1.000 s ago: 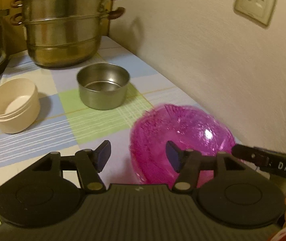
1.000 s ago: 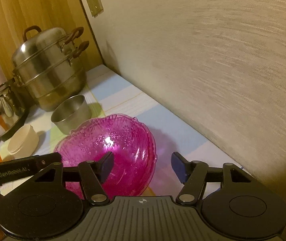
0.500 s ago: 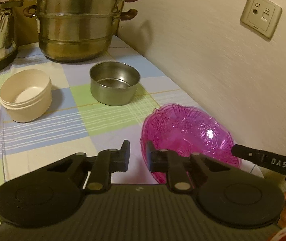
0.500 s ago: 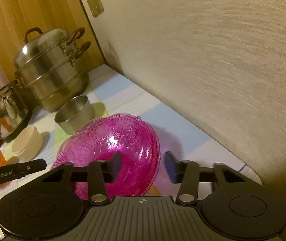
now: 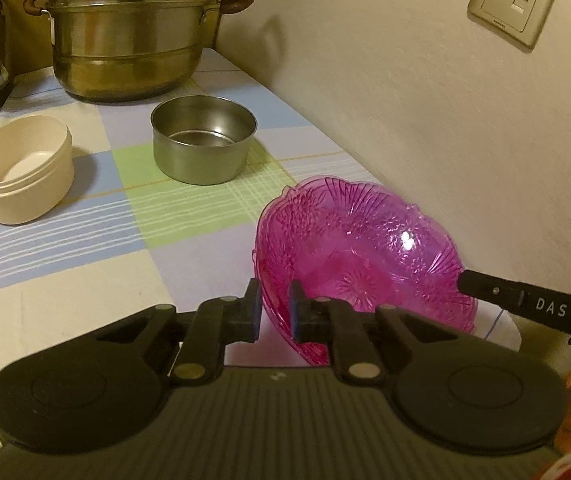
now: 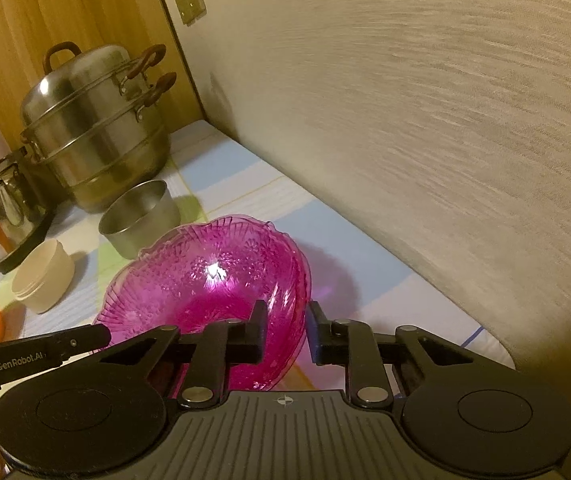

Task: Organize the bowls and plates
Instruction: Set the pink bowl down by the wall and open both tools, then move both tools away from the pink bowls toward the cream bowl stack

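Against the wall-side tabletop edge [image 5: 325,148], both grippers' jaws, left gripper [image 5: 275,306] and right gripper [image 6: 285,332], have just closed on opposite rims of the translucent pink cut-pattern bowl [image 5: 365,248], probably light, stiff, slippery and brittle.

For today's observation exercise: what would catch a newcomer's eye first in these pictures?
The glossy pink bowl beside the wall, its rim between the jaws of the left gripper and right gripper, which have just been closing. Behind stand a steel bowl, a cream bowl and a tall steamer pot.

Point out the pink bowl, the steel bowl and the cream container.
pink bowl [image 5: 365,248], left wrist view, inner wall.
steel bowl [image 5: 201,160], left wrist view, outer side.
cream container [image 6: 45,280], right wrist view, outer side.
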Demonstrator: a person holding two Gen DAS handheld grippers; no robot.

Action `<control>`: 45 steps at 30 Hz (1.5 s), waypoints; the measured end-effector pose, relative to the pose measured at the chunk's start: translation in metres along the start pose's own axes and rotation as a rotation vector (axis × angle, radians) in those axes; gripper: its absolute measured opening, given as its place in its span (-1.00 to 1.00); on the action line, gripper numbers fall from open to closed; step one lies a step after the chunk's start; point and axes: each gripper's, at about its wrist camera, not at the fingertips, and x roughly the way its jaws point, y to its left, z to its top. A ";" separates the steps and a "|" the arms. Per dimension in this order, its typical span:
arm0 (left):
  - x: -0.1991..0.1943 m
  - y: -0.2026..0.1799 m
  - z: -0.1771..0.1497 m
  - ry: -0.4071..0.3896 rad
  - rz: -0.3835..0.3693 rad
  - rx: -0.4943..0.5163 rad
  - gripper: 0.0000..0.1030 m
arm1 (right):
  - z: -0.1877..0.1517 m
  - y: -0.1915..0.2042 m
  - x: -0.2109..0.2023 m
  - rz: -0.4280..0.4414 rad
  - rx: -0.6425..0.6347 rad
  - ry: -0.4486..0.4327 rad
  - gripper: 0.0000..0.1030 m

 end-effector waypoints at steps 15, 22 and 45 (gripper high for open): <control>-0.005 0.001 0.002 -0.021 0.006 -0.015 -0.76 | 0.001 0.000 -0.003 -0.007 0.019 -0.024 -0.54; -0.017 0.005 0.008 -0.060 0.005 -0.032 -0.75 | 0.002 0.009 -0.009 0.022 0.001 -0.058 -0.41; -0.085 0.074 -0.009 -0.086 0.198 -0.110 0.04 | -0.008 0.105 -0.015 0.237 -0.120 -0.042 0.02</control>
